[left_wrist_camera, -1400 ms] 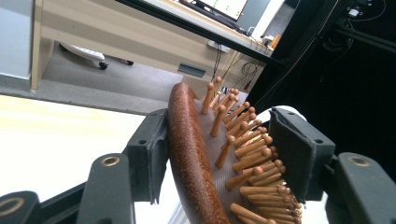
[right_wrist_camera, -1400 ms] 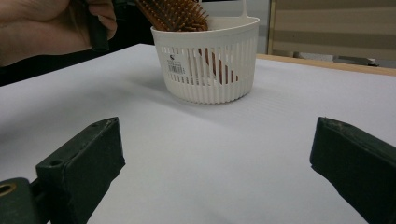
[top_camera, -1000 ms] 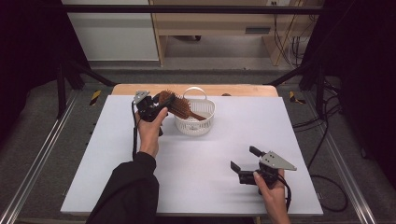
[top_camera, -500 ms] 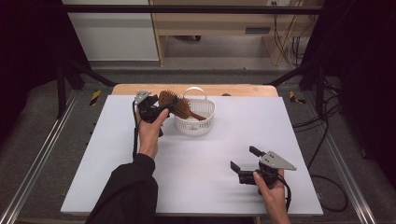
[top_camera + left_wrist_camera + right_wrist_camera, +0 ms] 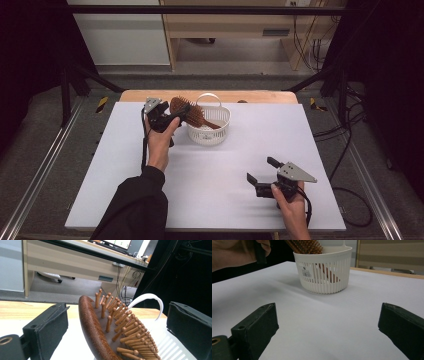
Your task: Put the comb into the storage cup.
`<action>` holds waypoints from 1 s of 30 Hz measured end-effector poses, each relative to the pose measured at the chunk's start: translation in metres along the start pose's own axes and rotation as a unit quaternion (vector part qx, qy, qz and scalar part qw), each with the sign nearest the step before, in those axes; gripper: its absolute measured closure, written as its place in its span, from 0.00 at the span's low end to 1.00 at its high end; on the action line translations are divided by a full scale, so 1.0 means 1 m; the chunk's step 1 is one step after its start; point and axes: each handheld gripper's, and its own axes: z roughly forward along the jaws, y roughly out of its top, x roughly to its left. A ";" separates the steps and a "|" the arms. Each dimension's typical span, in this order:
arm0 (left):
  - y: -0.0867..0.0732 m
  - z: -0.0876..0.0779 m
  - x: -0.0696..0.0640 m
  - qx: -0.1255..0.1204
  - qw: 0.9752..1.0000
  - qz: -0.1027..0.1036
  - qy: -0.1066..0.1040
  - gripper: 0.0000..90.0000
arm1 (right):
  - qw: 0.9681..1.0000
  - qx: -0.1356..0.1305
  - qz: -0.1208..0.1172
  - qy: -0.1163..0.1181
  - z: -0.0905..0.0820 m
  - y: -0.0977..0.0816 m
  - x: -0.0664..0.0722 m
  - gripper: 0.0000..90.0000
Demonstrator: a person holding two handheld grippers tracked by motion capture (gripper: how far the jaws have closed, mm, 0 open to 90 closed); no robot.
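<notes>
Hairbrush between wide-open left claw

Hairbrush: brown wooden body with a fine-grained, slightly glossy finish; round-tipped wooden pins set in a matt grey cushion pad.
Basket: white plastic, smooth with a soft sheen, slotted walls, a small printed label stuck on the side; thin white plastic handle.
Table: matt white top, smooth and even; bare light wood shows along its far edge.
Left gripper: matt black jaws with a faintly rough, rubbery face.
Right gripper: same matt black jaws; flat grey plate on top, dull metal in look.
Sleeve: black matt cloth.
</notes>
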 end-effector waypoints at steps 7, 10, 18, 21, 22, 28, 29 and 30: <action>0.003 -0.005 -0.003 0.000 1.000 0.015 0.010 0.02 | 1.000 0.001 -0.001 0.001 0.000 -0.001 0.000 0.03; 0.003 -0.009 -0.004 -0.002 1.000 0.020 0.012 0.02 | 1.000 0.004 -0.004 0.002 0.002 -0.001 0.002 0.04; 0.009 -0.025 -0.006 -0.012 0.999 0.034 0.012 0.02 | 1.000 -0.001 -0.007 0.001 -0.001 0.000 0.002 0.03; 0.013 -0.029 -0.008 -0.014 0.999 0.043 0.012 0.02 | 1.000 0.000 -0.009 0.000 0.000 0.001 0.004 0.03; 0.014 -0.031 -0.009 -0.013 0.999 0.046 0.012 0.02 | 1.000 0.000 -0.010 0.000 0.000 0.001 0.004 0.03; 0.020 -0.042 -0.016 -0.006 0.996 0.086 0.010 0.02 | 1.000 0.002 -0.010 0.001 0.001 0.001 0.005 0.03; 0.021 -0.043 -0.017 -0.005 0.996 0.090 0.010 0.02 | 1.000 0.003 -0.011 0.000 0.002 0.001 0.005 0.03; 0.022 -0.045 -0.019 -0.004 0.995 0.095 0.008 0.02 | 1.000 0.003 -0.011 -0.001 0.002 0.001 0.004 0.03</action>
